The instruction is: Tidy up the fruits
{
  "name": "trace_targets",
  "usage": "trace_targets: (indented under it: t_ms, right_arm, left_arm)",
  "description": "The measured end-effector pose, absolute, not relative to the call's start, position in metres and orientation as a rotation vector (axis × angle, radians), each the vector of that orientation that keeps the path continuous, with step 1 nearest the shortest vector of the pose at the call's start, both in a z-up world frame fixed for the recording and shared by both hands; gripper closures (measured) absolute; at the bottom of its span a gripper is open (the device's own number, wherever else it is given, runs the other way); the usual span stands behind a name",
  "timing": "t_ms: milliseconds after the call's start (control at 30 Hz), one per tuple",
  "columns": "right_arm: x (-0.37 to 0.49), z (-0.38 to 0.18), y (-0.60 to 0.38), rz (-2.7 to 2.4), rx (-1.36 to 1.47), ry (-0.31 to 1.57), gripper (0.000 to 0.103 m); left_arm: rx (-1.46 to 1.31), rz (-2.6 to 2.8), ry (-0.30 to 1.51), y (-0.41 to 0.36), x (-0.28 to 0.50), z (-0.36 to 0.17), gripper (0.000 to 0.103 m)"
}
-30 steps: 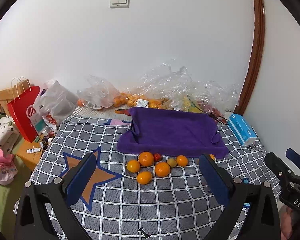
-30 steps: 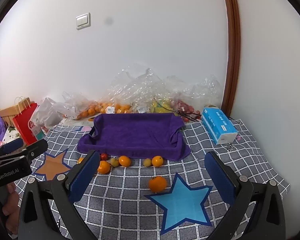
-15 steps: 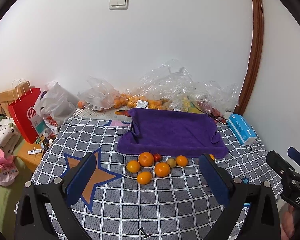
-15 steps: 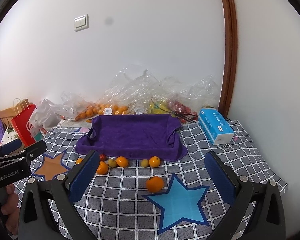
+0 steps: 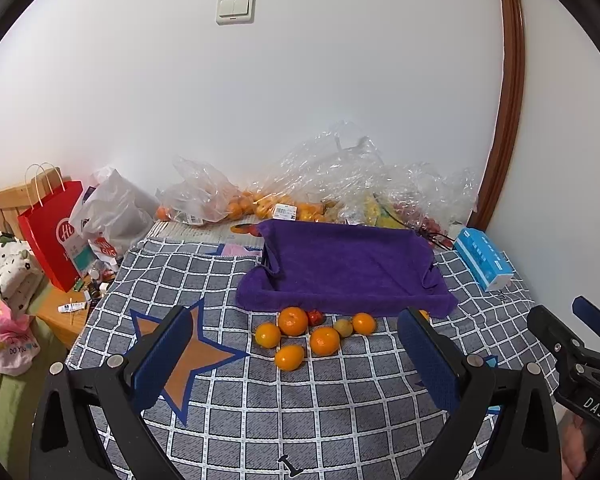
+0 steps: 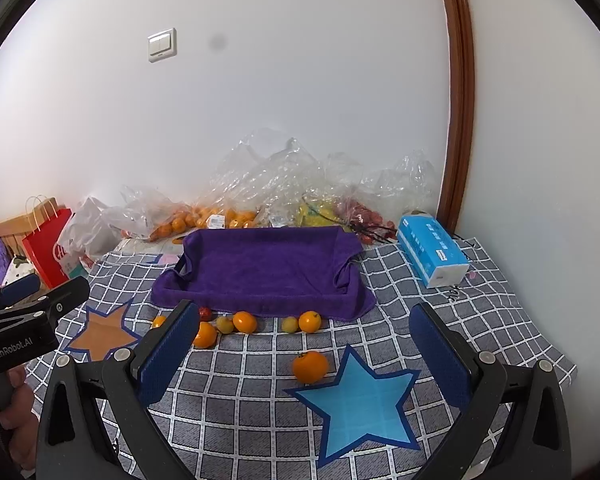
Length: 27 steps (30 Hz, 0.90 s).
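Ahead of both grippers: fruits [image 5: 300,330] loose on cloth, just before purple tray [image 5: 340,268]. L gripper [image 5: 296,358] jaws wide apart, empty; R gripper [image 6: 304,350] same, lone orange [image 6: 309,367] between fingers' line. Oranges round, firm, prob roll easy; pinch across middle, gently.

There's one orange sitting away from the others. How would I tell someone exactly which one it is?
Find the purple towel-lined tray on the checked cloth; a row of small fruit lies along its front edge. Nearer the camera, the lone orange sits by the blue star, apart from that row and showing a green stem cap.
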State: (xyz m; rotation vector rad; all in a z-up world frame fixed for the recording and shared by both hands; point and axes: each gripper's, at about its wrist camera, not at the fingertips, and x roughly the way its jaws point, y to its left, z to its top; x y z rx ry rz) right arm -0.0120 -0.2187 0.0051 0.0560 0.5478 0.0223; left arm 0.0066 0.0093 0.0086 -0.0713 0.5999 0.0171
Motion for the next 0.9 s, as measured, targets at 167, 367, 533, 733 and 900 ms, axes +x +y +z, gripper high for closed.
trace_targets:
  t_ms: [167, 367, 533, 733, 900]
  right_arm:
    - [-0.0125, 0.0061, -0.2172, 0.024, 0.050, 0.542, 0.000]
    - [-0.0126, 0.0061, -0.2166, 0.016, 0.046, 0.546, 0.000]
    - [-0.0121, 0.0067, -0.2148, 0.021, 0.034, 0.544, 0.000]
    - [-0.0135, 0.0058, -0.2172, 0.012, 0.043, 0.531, 0.000]
    - [-0.0112, 0.0037, -0.2192, 0.007, 0.042, 0.527, 0.000]
  left_arm:
    - [-0.072, 0.018, 0.601, 0.0090, 0.0060, 0.0088, 0.001]
    - [-0.067, 0.023, 0.600, 0.0091, 0.0052, 0.0090, 0.001]
    - [-0.071, 0.026, 0.600, 0.0100, 0.0058, 0.0090, 0.001]
    - [-0.073, 0.029, 0.598, 0.0109, 0.0063, 0.0087, 0.001]
    - [-0.079, 0.030, 0.604, 0.0126, 0.0091, 0.0066, 0.001]
